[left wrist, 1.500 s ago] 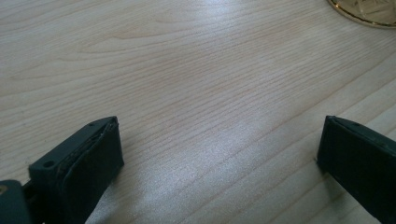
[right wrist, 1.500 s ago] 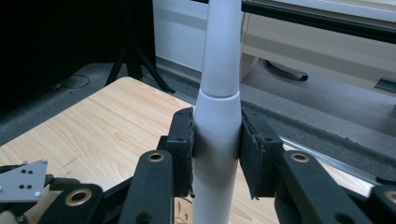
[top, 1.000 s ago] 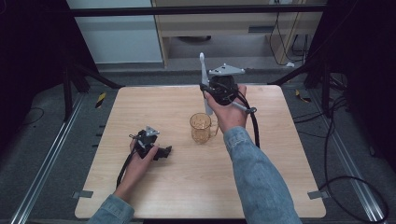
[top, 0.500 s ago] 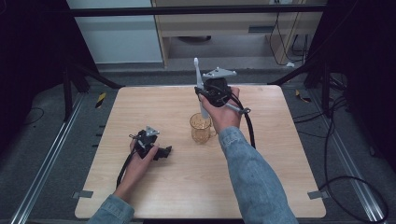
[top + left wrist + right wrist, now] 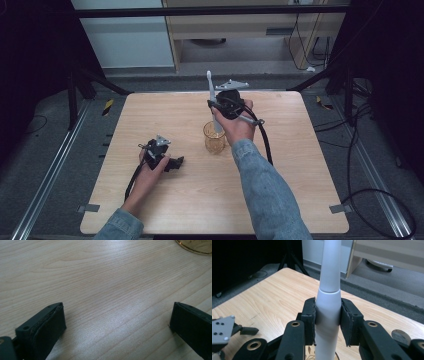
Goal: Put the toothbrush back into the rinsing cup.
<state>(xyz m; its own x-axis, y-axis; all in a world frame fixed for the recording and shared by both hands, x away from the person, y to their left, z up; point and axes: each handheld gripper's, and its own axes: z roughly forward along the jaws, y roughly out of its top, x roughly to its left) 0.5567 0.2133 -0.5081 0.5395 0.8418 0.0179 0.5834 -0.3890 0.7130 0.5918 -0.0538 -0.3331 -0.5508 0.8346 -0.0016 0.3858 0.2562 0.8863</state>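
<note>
The pale wooden table (image 5: 165, 200) carries everything here, and near its middle stands the amber-tinted, patterned glass cup (image 5: 214, 138), upright, rim open to the top. Right above that cup, the right gripper (image 5: 216, 106) hangs from a bent wrist, forearm in a blue denim sleeve (image 5: 265, 195) reaching in from the near edge, jaws squeezed tight on the long white plastic electric toothbrush (image 5: 328, 305). The pads clamp the fat part of the handle just below its collar, brush head pointing up and away from the cup, the lower end dipping inside the cup's rim. A light thing by the look of it, stiff, smooth and rounded, so it could twist or slide between the pads; the thick handle is the place to hold it, not the slim neck. The cup is the fragile one, and it looks easy to tip with a sideways nudge. Well to the left of the cup, the left gripper (image 5: 174, 163) rests low on the table, jaws spread wide with nothing but bare wood between them
</note>
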